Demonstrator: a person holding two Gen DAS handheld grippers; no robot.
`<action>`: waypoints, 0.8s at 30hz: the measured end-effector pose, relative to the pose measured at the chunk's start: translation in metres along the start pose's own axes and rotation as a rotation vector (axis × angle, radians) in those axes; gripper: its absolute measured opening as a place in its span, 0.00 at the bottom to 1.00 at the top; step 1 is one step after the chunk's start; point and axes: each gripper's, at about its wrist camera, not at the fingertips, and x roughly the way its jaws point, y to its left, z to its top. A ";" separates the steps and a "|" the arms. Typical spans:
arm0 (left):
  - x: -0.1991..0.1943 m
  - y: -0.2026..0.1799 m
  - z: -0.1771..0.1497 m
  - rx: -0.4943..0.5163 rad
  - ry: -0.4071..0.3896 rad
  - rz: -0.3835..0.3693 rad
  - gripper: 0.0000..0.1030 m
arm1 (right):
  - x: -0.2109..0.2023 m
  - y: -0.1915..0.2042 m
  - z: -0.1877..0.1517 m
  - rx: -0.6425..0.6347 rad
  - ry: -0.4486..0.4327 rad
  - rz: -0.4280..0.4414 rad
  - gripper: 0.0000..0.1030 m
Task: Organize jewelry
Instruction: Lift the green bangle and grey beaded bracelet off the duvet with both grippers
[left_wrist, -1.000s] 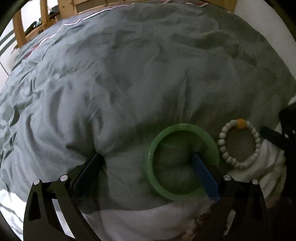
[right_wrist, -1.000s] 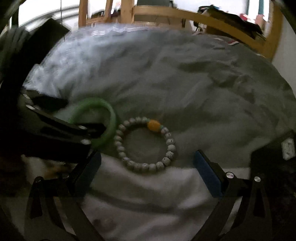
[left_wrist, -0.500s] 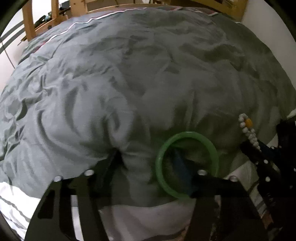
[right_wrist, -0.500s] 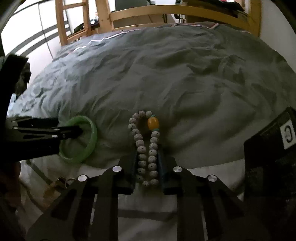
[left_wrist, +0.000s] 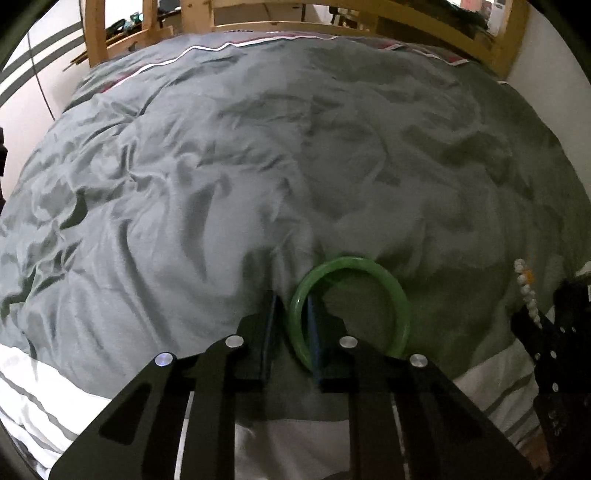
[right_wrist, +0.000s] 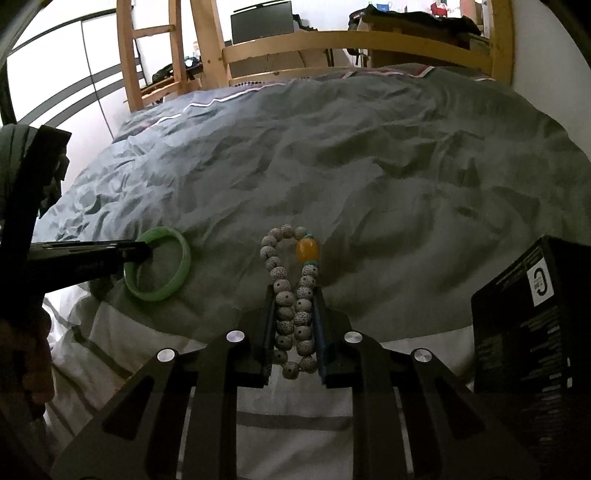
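Note:
A green bangle (left_wrist: 402, 314) rests on the grey duvet (left_wrist: 295, 166). My left gripper (left_wrist: 291, 299) is closing on the bangle's left rim, one pad inside the ring and one outside, pinching it. The right wrist view shows that bangle (right_wrist: 183, 262) tilted up off the cover in the left gripper (right_wrist: 142, 251). My right gripper (right_wrist: 294, 293) is shut on a bracelet of pale speckled beads (right_wrist: 282, 286), squeezed into a long narrow loop. Its orange bead (right_wrist: 307, 250) sticks out beyond the fingertips. The same beads (left_wrist: 526, 291) show at the right edge of the left wrist view.
A black box (right_wrist: 535, 314) with a white label stands close on the right. A white striped sheet (right_wrist: 295, 406) lies under the duvet's near edge. The wooden bed frame (right_wrist: 332, 40) rims the far side. A hand (right_wrist: 22, 350) is at the left edge.
Both grippers went from wide open to closed: the left onto the bangle's rim, the right squeezing the round bead bracelet into a narrow loop. Both have risen slightly and rolled.

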 end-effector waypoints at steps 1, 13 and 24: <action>-0.001 -0.001 0.000 0.000 -0.003 -0.002 0.15 | -0.001 0.000 0.001 0.002 -0.007 0.003 0.18; -0.010 -0.005 0.008 -0.006 -0.014 -0.073 0.15 | -0.017 0.001 0.009 0.019 -0.045 0.026 0.18; 0.030 -0.018 -0.003 0.105 0.021 0.098 0.89 | -0.019 0.002 0.003 0.024 -0.034 0.030 0.18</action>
